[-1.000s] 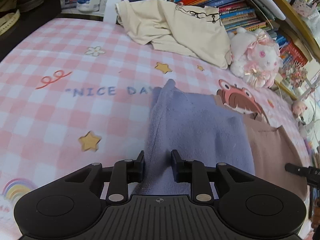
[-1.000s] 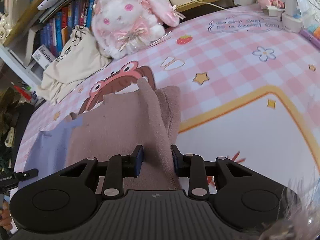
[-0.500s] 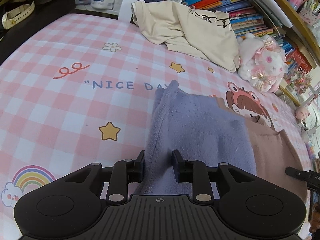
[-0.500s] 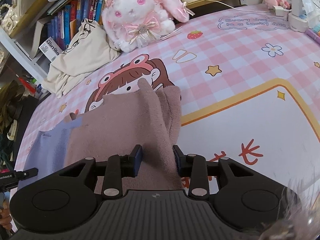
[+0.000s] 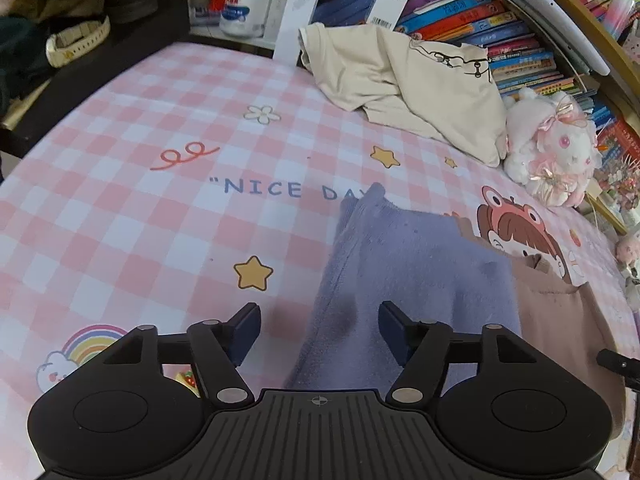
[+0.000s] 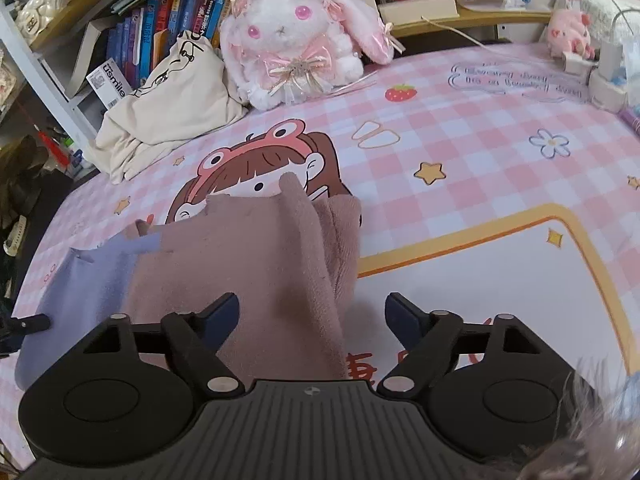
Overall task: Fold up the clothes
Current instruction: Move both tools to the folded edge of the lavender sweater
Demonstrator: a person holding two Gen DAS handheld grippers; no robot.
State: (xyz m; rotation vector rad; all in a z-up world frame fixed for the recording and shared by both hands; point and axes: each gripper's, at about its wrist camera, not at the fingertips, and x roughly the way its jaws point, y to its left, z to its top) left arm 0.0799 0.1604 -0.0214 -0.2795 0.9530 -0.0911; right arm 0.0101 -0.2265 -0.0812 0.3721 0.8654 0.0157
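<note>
Right gripper (image 6: 312, 314): jaws opening, pads clear of the folded mauve-and-lavender garment (image 6: 224, 264) lying between them on pink checked cloth (image 6: 460, 152). Behind: plush rabbit (image 6: 296, 40); cream garment (image 6: 176, 108), possibly a shirt.

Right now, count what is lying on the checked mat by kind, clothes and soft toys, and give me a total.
Clothes: 2, the purple and brown garment under the grippers and the cream shirt by the books.
Soft toys: 2, the white rabbit and a small pink toy at the far edge.
Total: 4
</note>
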